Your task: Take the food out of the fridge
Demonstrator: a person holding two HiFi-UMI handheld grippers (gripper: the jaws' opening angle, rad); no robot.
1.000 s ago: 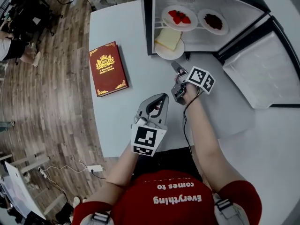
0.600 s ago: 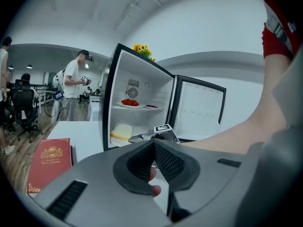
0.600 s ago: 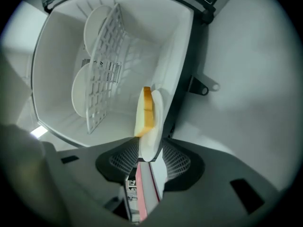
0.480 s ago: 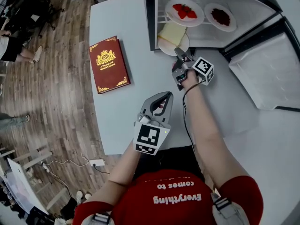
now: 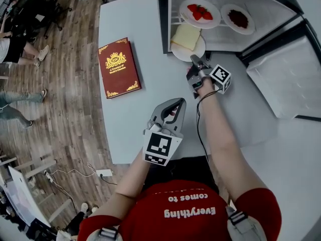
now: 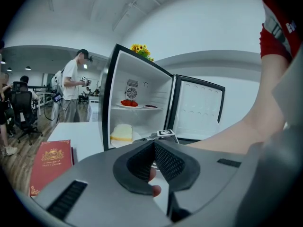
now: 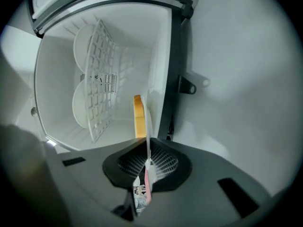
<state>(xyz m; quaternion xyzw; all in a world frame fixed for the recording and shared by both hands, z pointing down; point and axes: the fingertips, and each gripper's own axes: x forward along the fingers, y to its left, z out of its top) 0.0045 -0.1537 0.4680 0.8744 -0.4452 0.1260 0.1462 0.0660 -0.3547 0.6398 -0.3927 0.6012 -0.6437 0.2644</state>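
Lower centre, the left gripper hangs, jaws together and empty. The right gripper has just been closing its jaws onto the rim of the plate on the fridge floor, upper centre; only its own view shows that bite. The plate looks stiff, slippery and likely brittle; the cake could slide, so carry it level.

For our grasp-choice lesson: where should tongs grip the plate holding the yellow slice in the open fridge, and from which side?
The plate by its thin bare rim nearest the door opening, from the front: the slice fills the middle and the fridge walls close the other sides. The right tongs have just closed on that rim.
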